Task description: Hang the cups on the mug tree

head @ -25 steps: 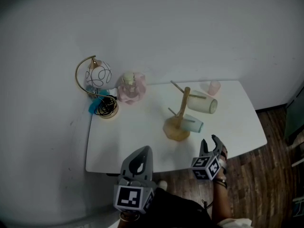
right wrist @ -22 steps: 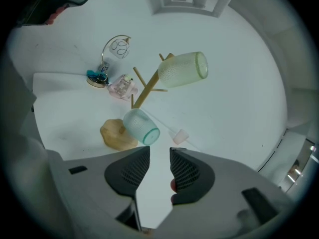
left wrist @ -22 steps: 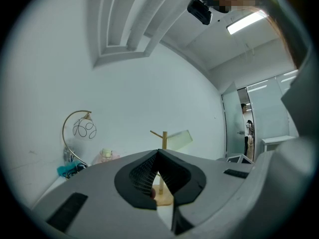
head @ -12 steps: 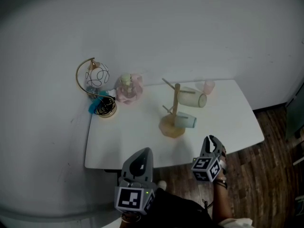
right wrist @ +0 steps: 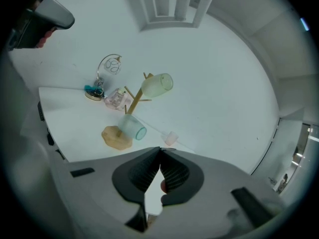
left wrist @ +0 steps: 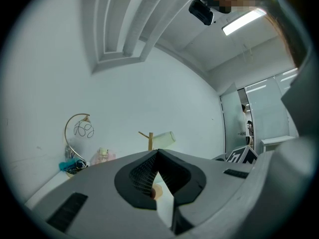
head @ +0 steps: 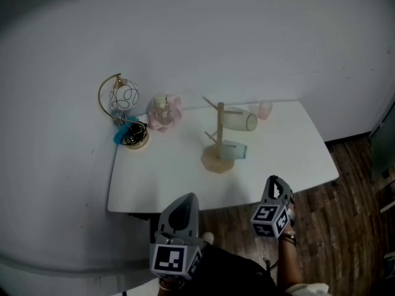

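A wooden mug tree (head: 217, 142) stands mid-table. A pale green cup (head: 239, 121) hangs on an upper peg and a teal cup (head: 234, 150) on a lower one. A small pink cup (head: 265, 110) stands on the table behind the tree. Both grippers are held low, in front of the table's near edge. My left gripper (head: 187, 195) is shut and holds nothing. My right gripper (head: 275, 180) is shut too, with nothing between its jaws. The right gripper view shows the tree (right wrist: 134, 101), green cup (right wrist: 157, 85), teal cup (right wrist: 132, 127) and pink cup (right wrist: 170, 138) beyond the closed tips (right wrist: 160, 148).
A gold arc lamp (head: 118, 100) with a wire ball, a dark coiled cable (head: 134, 135) and a pink ornament (head: 163, 111) sit at the white table's (head: 160, 177) back left. Dark wood floor (head: 345, 227) lies to the right. A wall runs behind the table.
The right gripper's jaws have closed from open. The head view has drawn back, so the table and tree sit farther up and left in the frame.
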`<state>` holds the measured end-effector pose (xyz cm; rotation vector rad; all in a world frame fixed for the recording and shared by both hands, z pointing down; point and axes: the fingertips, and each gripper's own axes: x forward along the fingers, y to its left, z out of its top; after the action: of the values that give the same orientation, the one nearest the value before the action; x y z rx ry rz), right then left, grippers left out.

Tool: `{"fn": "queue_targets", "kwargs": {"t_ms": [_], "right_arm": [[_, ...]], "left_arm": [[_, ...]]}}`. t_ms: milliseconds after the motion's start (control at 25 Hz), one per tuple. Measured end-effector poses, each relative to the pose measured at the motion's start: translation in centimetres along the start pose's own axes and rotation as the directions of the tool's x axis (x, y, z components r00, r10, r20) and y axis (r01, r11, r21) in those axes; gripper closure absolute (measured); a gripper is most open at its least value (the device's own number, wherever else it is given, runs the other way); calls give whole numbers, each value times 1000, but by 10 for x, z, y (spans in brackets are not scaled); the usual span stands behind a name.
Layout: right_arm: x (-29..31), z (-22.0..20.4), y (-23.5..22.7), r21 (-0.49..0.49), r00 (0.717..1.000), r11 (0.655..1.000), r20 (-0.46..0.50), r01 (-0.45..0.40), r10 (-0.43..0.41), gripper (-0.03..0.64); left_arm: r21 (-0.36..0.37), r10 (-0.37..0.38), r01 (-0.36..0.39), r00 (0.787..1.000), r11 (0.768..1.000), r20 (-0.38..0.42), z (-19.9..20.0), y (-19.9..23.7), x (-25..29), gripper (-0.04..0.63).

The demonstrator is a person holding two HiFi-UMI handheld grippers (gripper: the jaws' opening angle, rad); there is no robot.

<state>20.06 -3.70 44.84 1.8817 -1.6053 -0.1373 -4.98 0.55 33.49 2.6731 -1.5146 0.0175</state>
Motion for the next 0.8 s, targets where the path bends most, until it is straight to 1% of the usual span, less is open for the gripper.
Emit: {"fn": "queue_targets", "kwargs": {"t_ms": [160, 320, 560, 720, 800], "right_arm": [[-17, 0, -2, 50, 1000, 999, 14, -19, 18, 609], [-34, 4, -2, 113, 998, 993, 50, -41, 36, 611], [-59, 20, -10, 260, 989, 960, 130, -105, 72, 612], [-70, 29, -18, 302, 982, 946, 176, -121, 70, 612], [-74, 31, -19, 313, 978, 939, 188, -145, 88, 613]], "left_arm": [[4, -8, 8, 1000, 1000, 1, -2, -9, -10, 595], [-14, -14, 14, 1000, 1000, -3, -2, -16, -16, 595], [-15, -20, 20, 1000, 1000, 3, 1, -20, -20, 595], [-25, -18, 18, 1000, 1000, 7, 0, -20, -19, 595], [-14, -16, 17, 1000, 1000, 21, 1, -21, -16, 595]]}}
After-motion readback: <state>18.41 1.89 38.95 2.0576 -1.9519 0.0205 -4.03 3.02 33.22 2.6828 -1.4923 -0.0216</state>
